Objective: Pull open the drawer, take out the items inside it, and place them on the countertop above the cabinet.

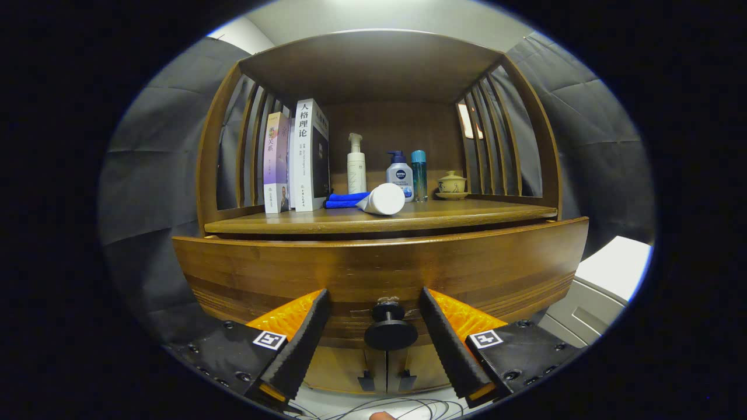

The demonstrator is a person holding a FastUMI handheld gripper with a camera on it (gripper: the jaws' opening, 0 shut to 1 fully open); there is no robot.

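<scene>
gripper (376,344) open, fingers flanking small round black drawer knob (390,328) at 12 o'clock on brown wooden drawer front (379,271); best centred, closed squarely, pulled straight.

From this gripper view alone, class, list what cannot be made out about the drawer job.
- Drawer contents: hidden by its front panel.
- Whether the drawer is shut or slightly pulled: the fisheye curve leaves it unclear.
- Gripper contact: the fingers stand open either side of the knob; whether they touch it cannot be told.
- Cloth: partly hidden by the lying tube.
- Lower cabinet doors: covered by the fingers.
</scene>
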